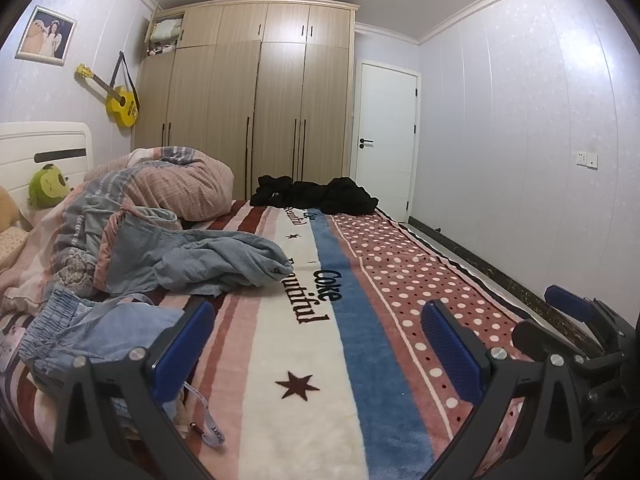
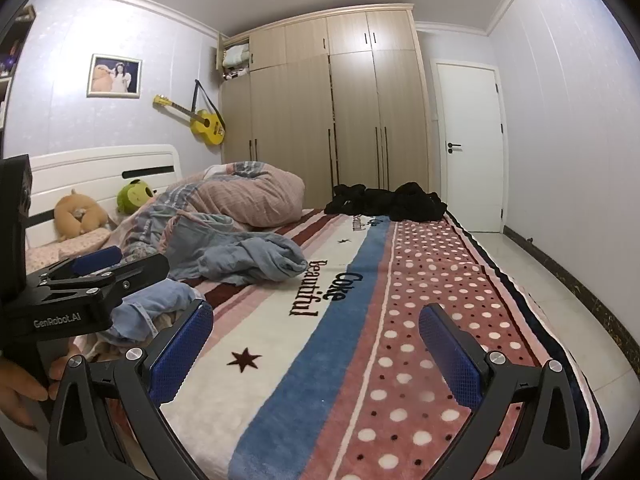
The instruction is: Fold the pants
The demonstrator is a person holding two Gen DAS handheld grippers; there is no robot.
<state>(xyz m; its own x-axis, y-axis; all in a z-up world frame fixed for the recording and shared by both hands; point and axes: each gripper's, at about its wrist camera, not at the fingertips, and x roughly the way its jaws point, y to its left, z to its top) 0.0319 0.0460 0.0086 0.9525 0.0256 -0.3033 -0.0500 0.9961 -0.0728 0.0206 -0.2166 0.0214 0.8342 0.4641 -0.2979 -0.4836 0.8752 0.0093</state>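
Pants [image 1: 100, 332] in light blue denim lie crumpled on the bed [image 1: 304, 360] at your ten o'clock, their elastic waistband just beside the left gripper [image 1: 316, 354]. Your left fingers [image 1: 184, 352] are spread wide with nothing between them. Your right gripper [image 2: 316, 354] hovers over the striped and dotted blanket [image 2: 420, 320], its fingers [image 2: 450, 354] equally wide apart. A second bluish garment [image 1: 224, 264] sits further up at eleven o'clock, and black clothes [image 1: 316, 196] at twelve.

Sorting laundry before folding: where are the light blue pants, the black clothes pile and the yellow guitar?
light blue pants [image 1: 100, 332], left wrist view, leg fabric.
black clothes pile [image 2: 384, 200], right wrist view, pile's middle.
yellow guitar [image 1: 120, 106], left wrist view, body.
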